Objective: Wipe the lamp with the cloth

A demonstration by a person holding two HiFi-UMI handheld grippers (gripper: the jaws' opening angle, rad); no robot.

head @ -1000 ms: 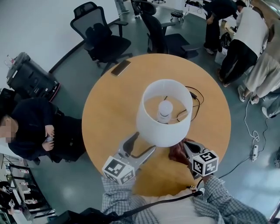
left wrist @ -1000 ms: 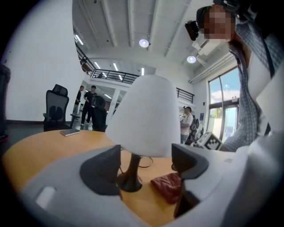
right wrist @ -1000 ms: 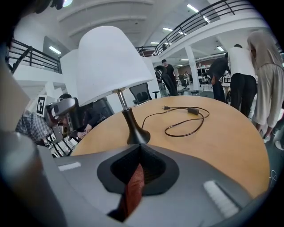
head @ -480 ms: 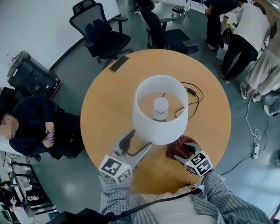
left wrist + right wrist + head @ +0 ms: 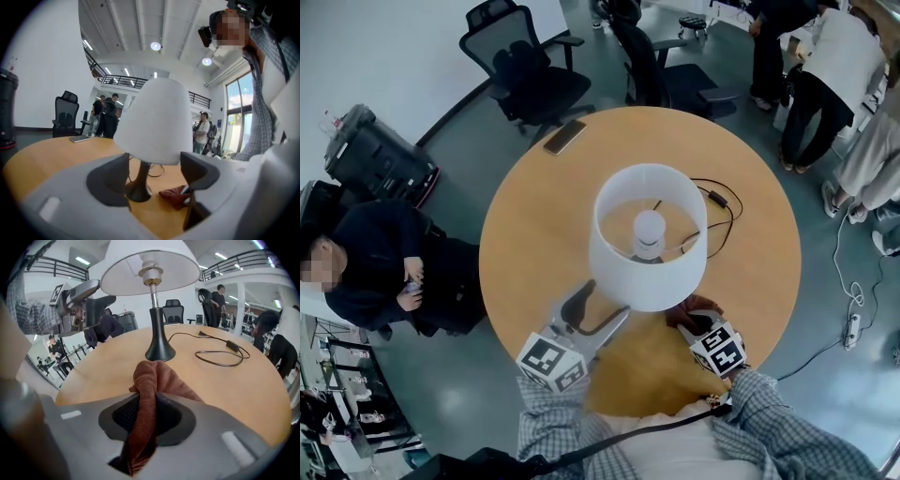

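A white-shaded lamp [image 5: 649,239] on a dark stem and base [image 5: 160,352] stands in the middle of the round wooden table [image 5: 534,234]. My right gripper [image 5: 698,323] is low at the table's near right edge. Its jaws have just been closing and are shut on the rust-red cloth [image 5: 150,380], which bunches up between the pads of the right gripper [image 5: 147,413]. The cloth [image 5: 174,194] lies on the wood beside the lamp base. My left gripper [image 5: 595,305] hangs open just under the shade's near rim, and in its own view the left gripper [image 5: 154,173] holds nothing.
A black cable [image 5: 717,211] loops on the table behind the lamp. A phone [image 5: 564,137] lies near the far left edge. Office chairs [image 5: 525,80] stand beyond. A seated person [image 5: 366,272] is at the left and several people [image 5: 825,75] stand at the top right.
My right gripper has sunk toward the table and rolled, and the cloth is now gathered in its jaws. The left gripper and the lamp have stayed put.
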